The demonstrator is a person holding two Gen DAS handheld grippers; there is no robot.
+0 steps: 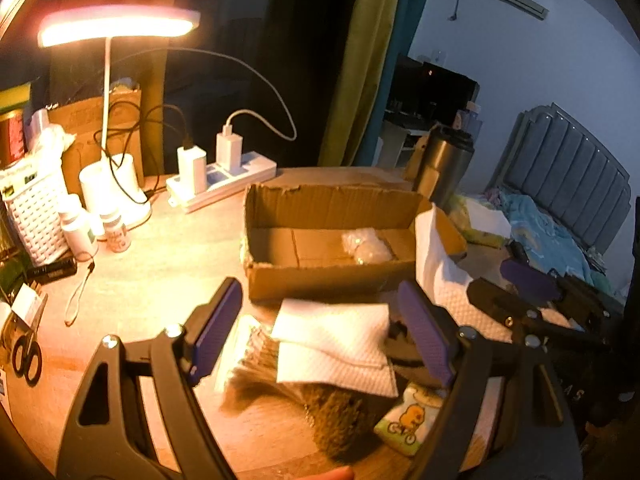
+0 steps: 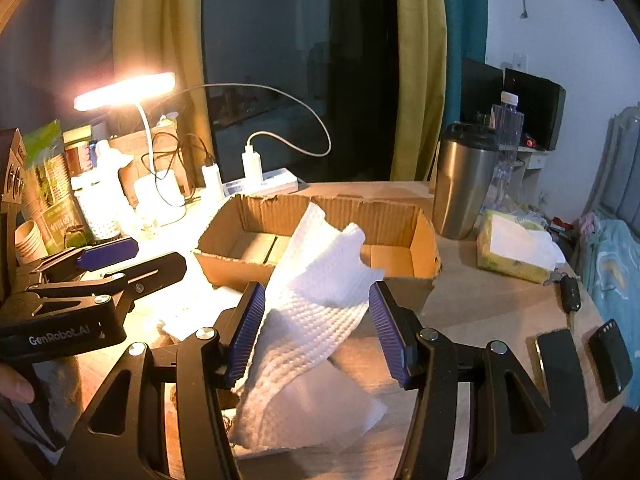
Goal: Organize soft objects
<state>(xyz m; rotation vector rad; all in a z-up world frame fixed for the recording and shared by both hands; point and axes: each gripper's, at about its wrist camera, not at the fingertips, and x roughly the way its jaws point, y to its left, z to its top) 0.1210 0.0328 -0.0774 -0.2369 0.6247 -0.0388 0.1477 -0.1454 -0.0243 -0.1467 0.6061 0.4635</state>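
Observation:
My right gripper (image 2: 316, 332) holds a white embossed paper towel (image 2: 316, 280) between its purple pads. The sheet curls up in front of the open cardboard box (image 2: 424, 248), and its lower end trails under the jaws. In the left wrist view the same towel (image 1: 436, 256) stands beside the right gripper (image 1: 504, 284). My left gripper (image 1: 320, 332) is open above a folded white paper towel (image 1: 332, 340), without touching it. That towel lies on a brown fuzzy item (image 1: 340, 412), beside a small packet with a yellow cartoon (image 1: 408, 420). The box (image 1: 332, 276) holds a clear plastic bag (image 1: 366, 246).
A lit desk lamp (image 1: 116, 26), power strip (image 1: 224, 184), white basket (image 1: 36, 216), small bottles (image 1: 80, 232) and scissors (image 1: 26, 360) crowd the left of the table. A steel tumbler (image 2: 464, 184), yellow tissue pack (image 2: 516, 252), car key (image 2: 570, 294) and two phones (image 2: 560, 364) sit on the right.

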